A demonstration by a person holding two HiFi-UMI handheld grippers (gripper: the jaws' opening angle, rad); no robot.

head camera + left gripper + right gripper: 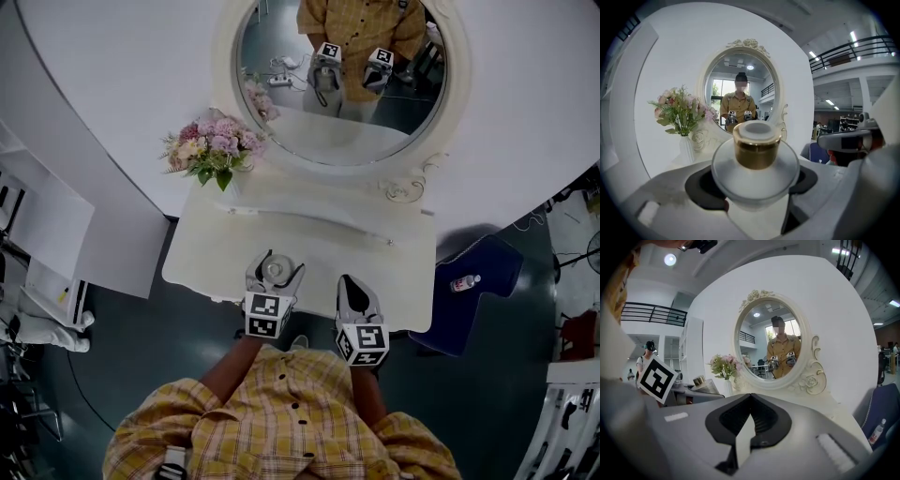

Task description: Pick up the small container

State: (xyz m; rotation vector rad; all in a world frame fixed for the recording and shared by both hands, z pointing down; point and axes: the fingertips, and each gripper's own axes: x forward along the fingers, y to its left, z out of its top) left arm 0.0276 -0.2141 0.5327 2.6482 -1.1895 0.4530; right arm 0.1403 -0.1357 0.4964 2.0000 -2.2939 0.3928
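The small container (757, 154) is a frosted glass jar with a gold cap and a white top. My left gripper (754, 183) is shut on its round body, which fills the space between the dark pads. In the head view the container (275, 271) sits in the left gripper (275, 277) over the front edge of the white dressing table (309, 234). My right gripper (351, 284) is beside it to the right, shut with nothing in it. In the right gripper view its jaws (750, 401) meet, and the gold cap (699, 380) shows at the left.
An oval white-framed mirror (342, 84) stands at the back of the table and reflects the person and both grippers. A vase of pink flowers (214, 145) stands at the back left. A blue seat (487, 262) with a small bottle (464, 282) is at the right.
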